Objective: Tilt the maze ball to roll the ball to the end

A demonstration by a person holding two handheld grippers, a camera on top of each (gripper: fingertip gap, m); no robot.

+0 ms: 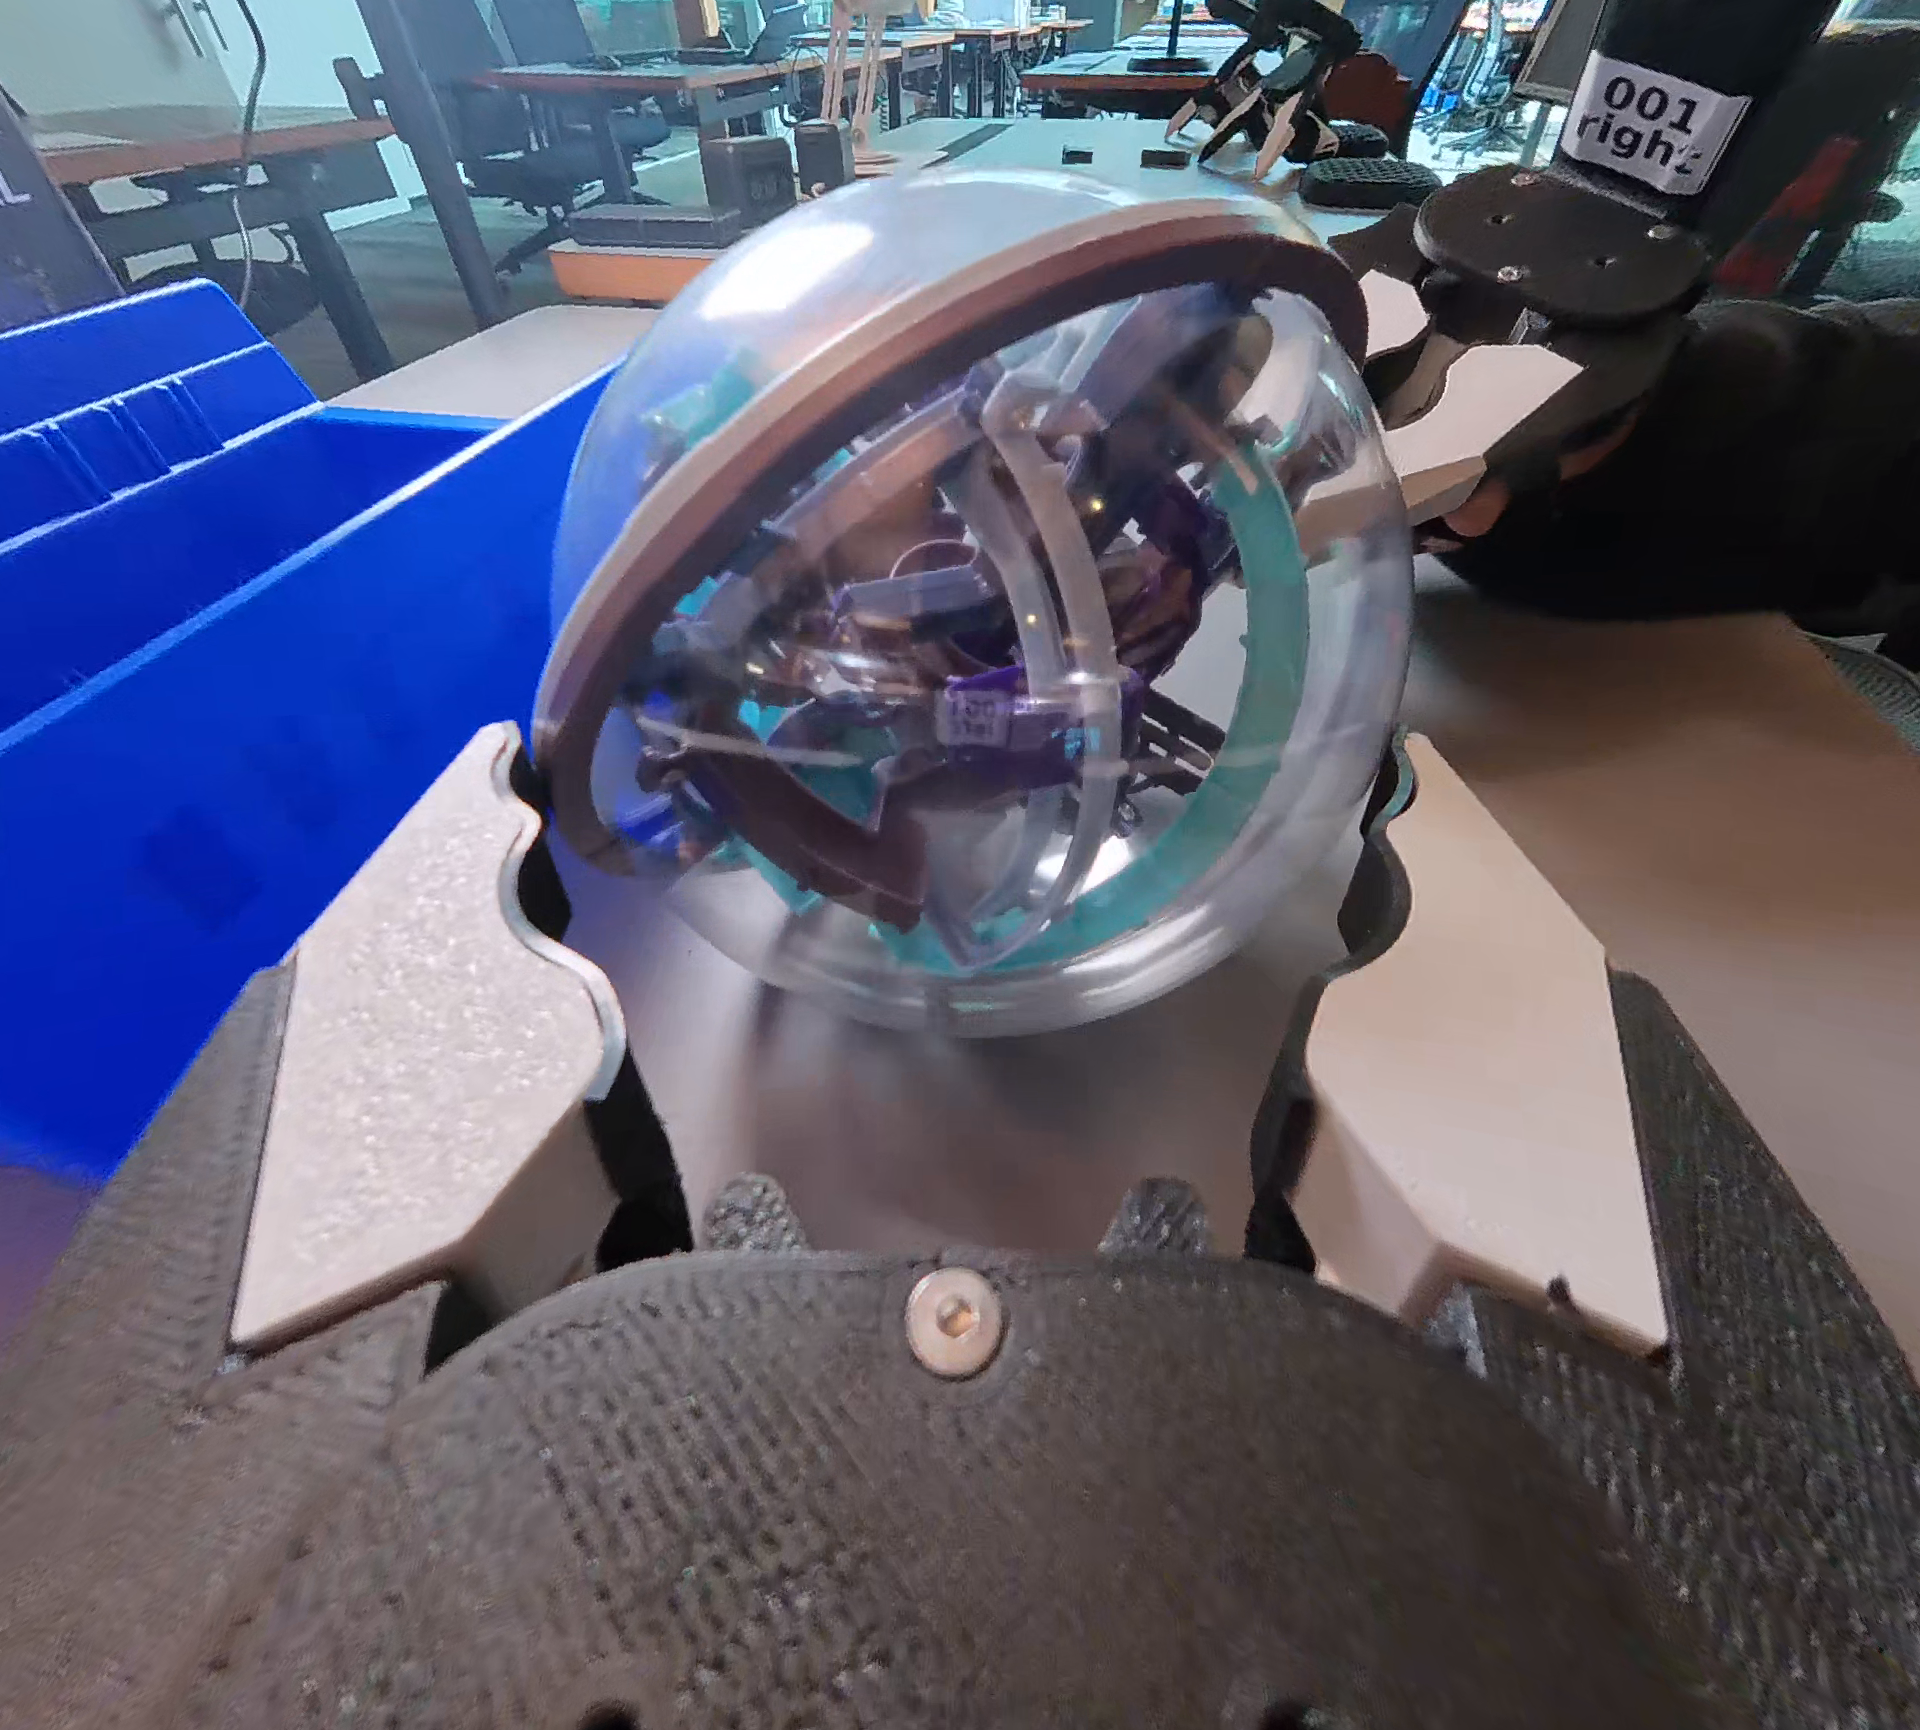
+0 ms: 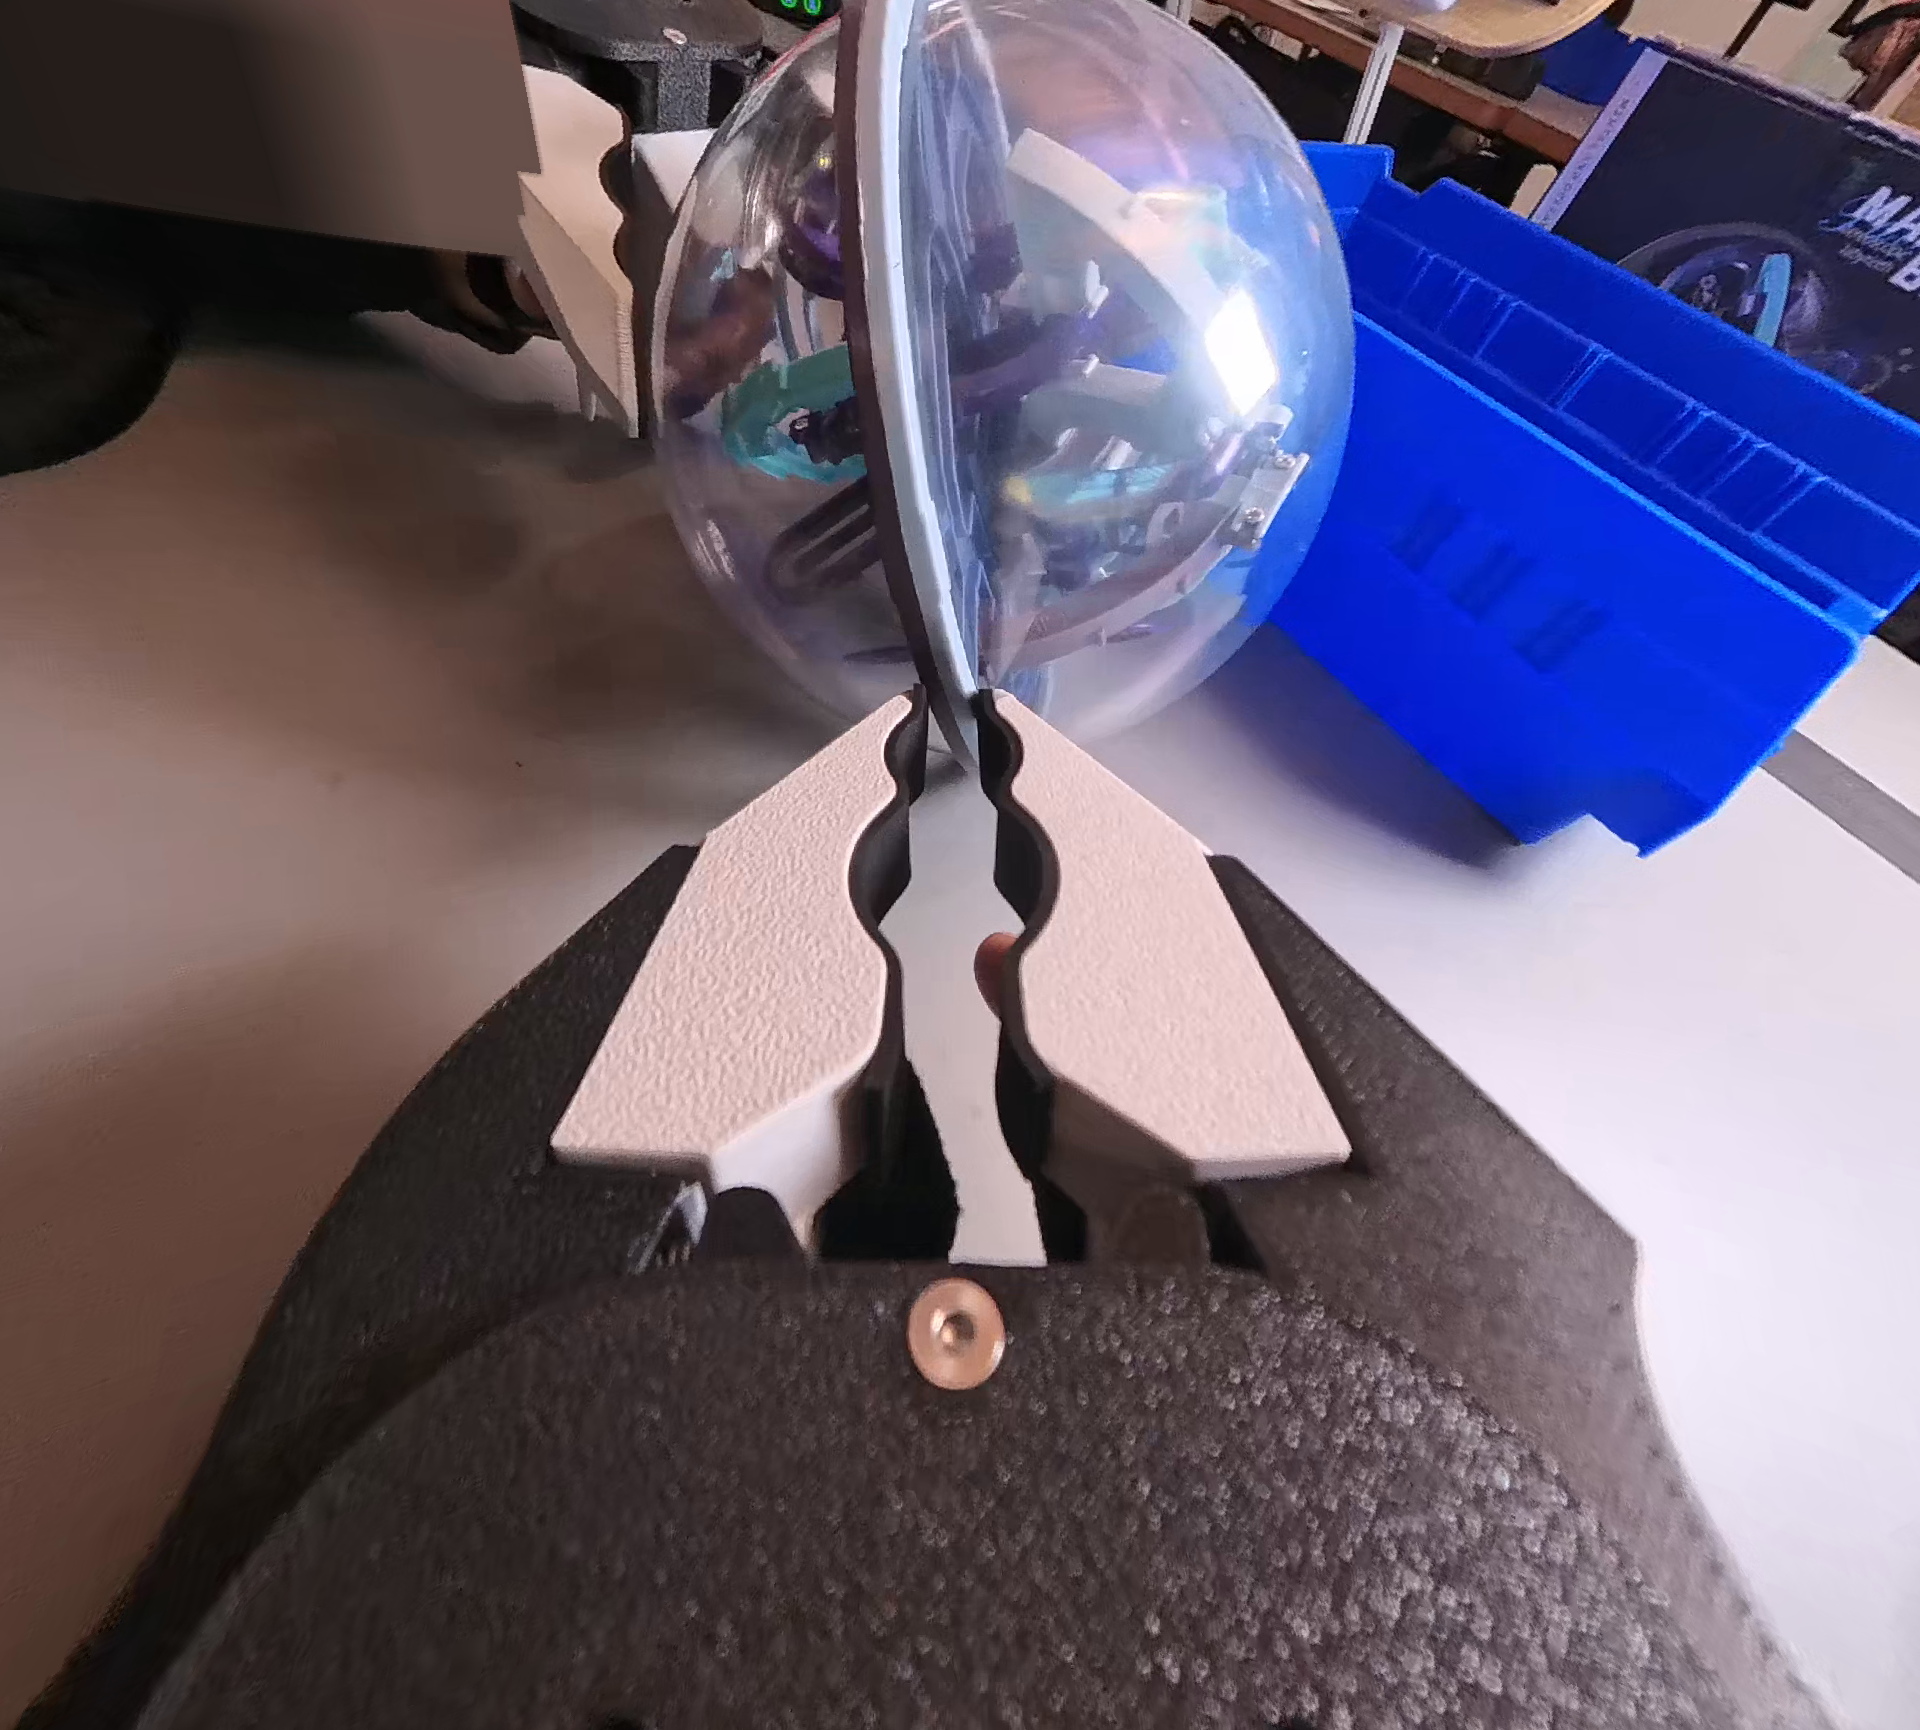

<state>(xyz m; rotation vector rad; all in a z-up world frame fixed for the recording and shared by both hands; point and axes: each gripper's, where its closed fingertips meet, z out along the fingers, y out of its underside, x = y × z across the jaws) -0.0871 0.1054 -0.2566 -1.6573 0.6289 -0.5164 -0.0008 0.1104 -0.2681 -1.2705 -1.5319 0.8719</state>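
— On the table (image 2: 1558,1109), just beside the blue bin (image 2: 1579,537), stands the maze ball (image 2: 997,350). Do you see it also?

— Yes, I see it in both views. In the left wrist view the maze ball (image 1: 977,600) is a clear sphere with teal, purple and brown tracks inside. A flat rim (image 1: 831,392) goes around its middle, and this rim is tilted. The blue bin (image 1: 229,600) touches the ball or is very near to it; I cannot tell which.

— How are my left tongs (image 1: 961,802)?

— They are spread wide, one finger on each side of the ball. The left finger (image 1: 436,984) is close to the low end of the rim. If the fingers really press the shell, I cannot tell.

— And the right tongs (image 2: 948,712)?

— They are narrow, and their tips pinch the low edge of the rim (image 2: 894,330), which stands almost upright in the right wrist view. From the left wrist view, the right tongs (image 1: 1397,392) meet the rim on the far side of the ball.

— Where is the small ball inside?

— I cannot find it; the tracks are too crowded. Behind the bin, away from the maze ball, stands a dark printed box (image 2: 1745,246).
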